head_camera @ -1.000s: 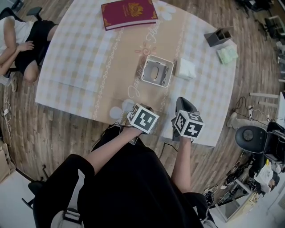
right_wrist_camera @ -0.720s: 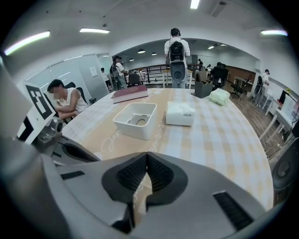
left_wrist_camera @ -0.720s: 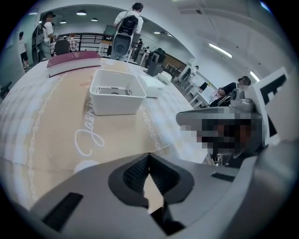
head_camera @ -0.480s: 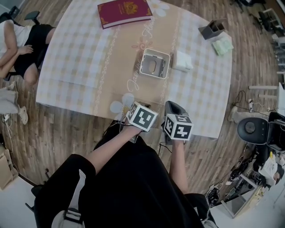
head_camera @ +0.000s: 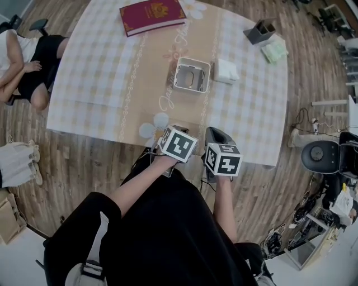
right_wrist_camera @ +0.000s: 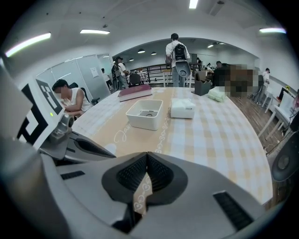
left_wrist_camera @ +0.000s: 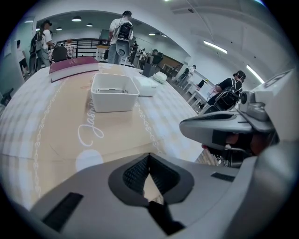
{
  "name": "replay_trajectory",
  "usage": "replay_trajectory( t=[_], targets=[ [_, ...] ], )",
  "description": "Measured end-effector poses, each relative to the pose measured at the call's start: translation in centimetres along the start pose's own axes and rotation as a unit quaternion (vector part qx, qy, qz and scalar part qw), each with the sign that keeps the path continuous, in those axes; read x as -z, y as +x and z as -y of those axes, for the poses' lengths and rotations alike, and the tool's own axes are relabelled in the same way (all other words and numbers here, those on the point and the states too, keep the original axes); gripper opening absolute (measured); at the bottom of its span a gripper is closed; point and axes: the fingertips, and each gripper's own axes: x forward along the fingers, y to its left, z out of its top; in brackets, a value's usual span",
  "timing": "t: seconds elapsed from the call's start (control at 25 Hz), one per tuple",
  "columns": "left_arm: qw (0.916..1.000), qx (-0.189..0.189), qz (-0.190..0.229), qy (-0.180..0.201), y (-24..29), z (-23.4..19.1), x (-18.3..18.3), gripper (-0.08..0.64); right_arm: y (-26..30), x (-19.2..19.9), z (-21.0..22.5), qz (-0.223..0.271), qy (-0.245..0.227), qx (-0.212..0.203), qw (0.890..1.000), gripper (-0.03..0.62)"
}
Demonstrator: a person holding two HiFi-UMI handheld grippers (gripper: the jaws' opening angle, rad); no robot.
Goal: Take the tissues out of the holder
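Listing the bench (head_camera: 95, 84) stock: what is item one?
— Holder (head_camera: 192, 75), white, square, open-topped. It stands upright on the beige runner of the checked cloth, about mid-bench.
— Item two, the tissues?
— Tissues (head_camera: 226, 71), one flat white stack. They lie on the cloth outside the holder, just beside its right wall, toward the right edge of the bench.
— Other goods?
— Red book (head_camera: 152, 15), lying flat at the far edge. Dark grey box (head_camera: 259, 32), near the far right corner. Pale green pack (head_camera: 274, 51), just beside that box, at the right edge.
— Left gripper?
— Left gripper (left_wrist_camera: 148, 156), at the near edge of the bench, over the end of the runner. Its jaws are pressed together at the tips with nothing between them, and it is well apart from the holder.
— Right gripper?
— Right gripper (right_wrist_camera: 147, 155), also at the near edge, just beside the left one. Its jaws are closed tip to tip and hold nothing. Holder and tissues both lie well ahead of it.
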Motion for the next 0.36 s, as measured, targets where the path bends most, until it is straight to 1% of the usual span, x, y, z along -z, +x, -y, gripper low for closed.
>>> replay_trajectory(
  t=[0.16, 0.36],
  targets=[
    [1.0000, 0.001, 0.003, 0.007, -0.3, 0.3, 0.0, 0.008, -0.2, 0.7, 0.4, -0.008, 0.006, 0.009, 1.000, 0.014],
    [0.9999, 0.002, 0.000, 0.014, -0.8, 0.6, 0.6, 0.008, -0.4, 1.3, -0.4, -0.018, 0.007, 0.007, 1.000, 0.014]
  ],
)
